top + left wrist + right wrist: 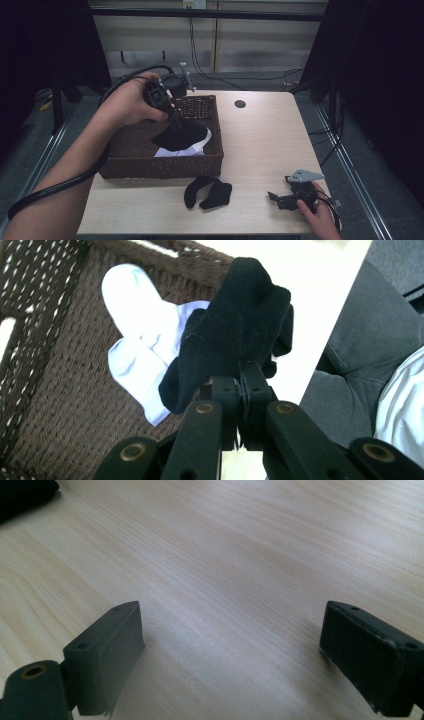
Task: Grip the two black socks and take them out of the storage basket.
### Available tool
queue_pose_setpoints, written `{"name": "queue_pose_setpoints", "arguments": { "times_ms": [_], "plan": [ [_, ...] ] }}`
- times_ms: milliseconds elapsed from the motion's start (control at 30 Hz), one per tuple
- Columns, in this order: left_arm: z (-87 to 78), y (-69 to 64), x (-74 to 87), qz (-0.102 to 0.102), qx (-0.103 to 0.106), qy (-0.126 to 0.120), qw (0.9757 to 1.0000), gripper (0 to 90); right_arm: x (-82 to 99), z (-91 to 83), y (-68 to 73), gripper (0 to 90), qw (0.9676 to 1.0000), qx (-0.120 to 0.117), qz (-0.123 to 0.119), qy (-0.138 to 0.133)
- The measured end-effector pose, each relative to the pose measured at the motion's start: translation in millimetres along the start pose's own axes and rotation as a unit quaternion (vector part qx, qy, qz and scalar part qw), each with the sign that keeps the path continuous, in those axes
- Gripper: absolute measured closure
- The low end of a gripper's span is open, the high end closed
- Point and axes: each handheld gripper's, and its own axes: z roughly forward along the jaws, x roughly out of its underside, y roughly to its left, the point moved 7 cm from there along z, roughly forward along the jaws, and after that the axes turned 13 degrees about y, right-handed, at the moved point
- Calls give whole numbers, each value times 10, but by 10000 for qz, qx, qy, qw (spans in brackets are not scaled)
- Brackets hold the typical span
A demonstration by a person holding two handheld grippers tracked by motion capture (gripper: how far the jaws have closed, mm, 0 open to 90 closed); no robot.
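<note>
One pale wood table [260, 145], grey floor [350, 150], dark surrounds

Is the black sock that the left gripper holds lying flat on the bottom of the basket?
No, the left gripper has its jaws shut on the black sock, which hangs above the basket floor.

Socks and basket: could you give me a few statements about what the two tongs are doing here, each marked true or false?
1. The left tongs grip a black sock. True.
2. That sock hangs over the wicker basket. True.
3. The right tongs hold a sock. False: they are open, with bare table between them.
4. The basket holds nothing. False: a white sock lies in it.
5. Two black socks lie on the table before the basket. True.
</note>
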Motion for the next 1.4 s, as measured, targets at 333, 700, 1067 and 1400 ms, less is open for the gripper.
{"name": "queue_pose_setpoints", "arguments": {
  "times_ms": [333, 700, 1067, 1400],
  "plan": [
    [-7, -370, -188, 516, 42, -51, 9986, 877, 0, 0, -1, 98, 10000, 0, -3, -2],
    [344, -566, -310, 806, 284, 37, 9963, 876, -2, 2, -1, 98, 10000, 1, -5, -12],
    [940, -539, -370, 846, 634, 202, 9942, 876, 1, 1, 1, 98, 10000, -4, 8, -5],
    [1349, -493, -430, 718, 790, 326, 9937, 875, 2, 1, 2, 98, 10000, -5, 4, 3]
  ]
}}
